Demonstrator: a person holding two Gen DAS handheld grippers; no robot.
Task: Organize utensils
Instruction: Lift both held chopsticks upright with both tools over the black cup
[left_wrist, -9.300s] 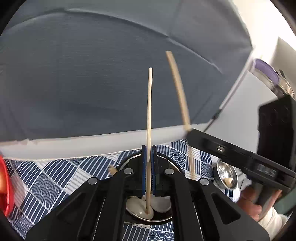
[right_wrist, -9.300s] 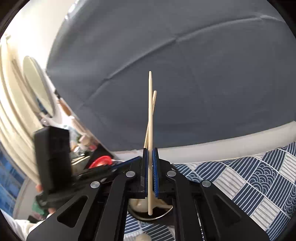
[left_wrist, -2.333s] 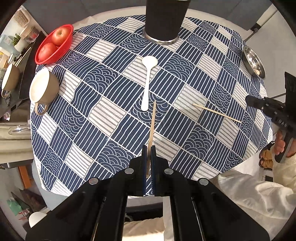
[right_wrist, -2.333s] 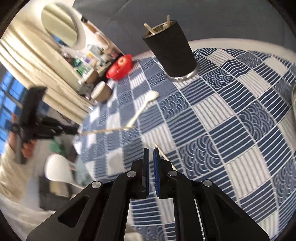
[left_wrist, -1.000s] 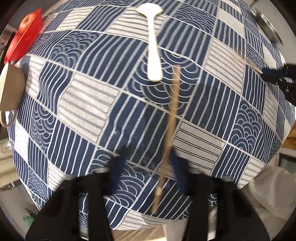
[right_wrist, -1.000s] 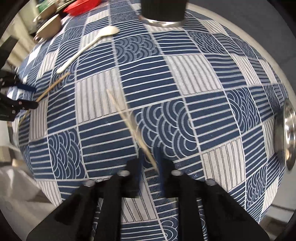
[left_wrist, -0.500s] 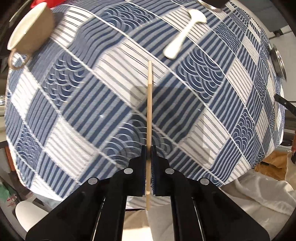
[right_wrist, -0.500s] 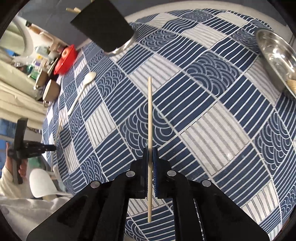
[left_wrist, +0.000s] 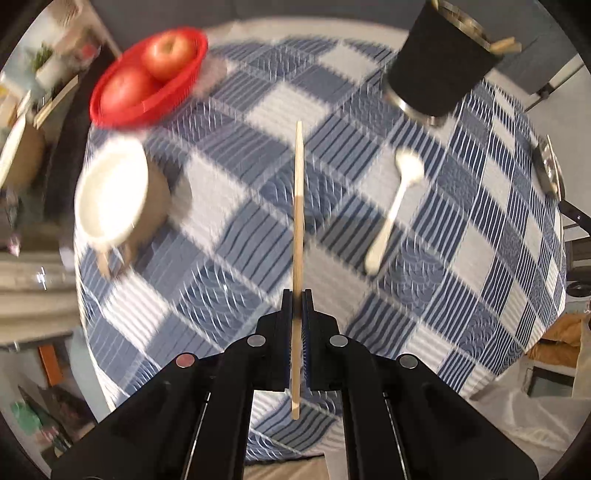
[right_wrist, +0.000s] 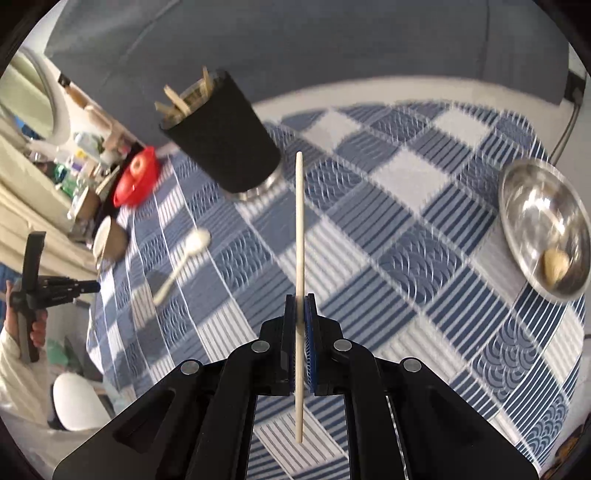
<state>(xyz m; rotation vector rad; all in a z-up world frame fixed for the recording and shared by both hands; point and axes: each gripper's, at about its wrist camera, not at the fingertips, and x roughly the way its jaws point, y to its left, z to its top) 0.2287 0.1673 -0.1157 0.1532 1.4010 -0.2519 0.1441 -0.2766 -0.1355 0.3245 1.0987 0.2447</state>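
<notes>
The left hand-held gripper (left_wrist: 296, 302) pinches one chopstick (left_wrist: 297, 221) above the worktop (left_wrist: 480, 280). The right hand-held gripper (right_wrist: 300, 306) pinches another chopstick (right_wrist: 299, 236). A white spoon (left_wrist: 395, 206) lies near the black holder (left_wrist: 436, 62).

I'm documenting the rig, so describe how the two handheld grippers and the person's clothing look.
Both the left gripper and the right gripper are matte black plastic, with two angular arms that narrow toward the jaws, round silver fasteners, and blue pads lining the jaws. No cables or markings show. In the right wrist view, the person's sleeve is cream-white.
</notes>
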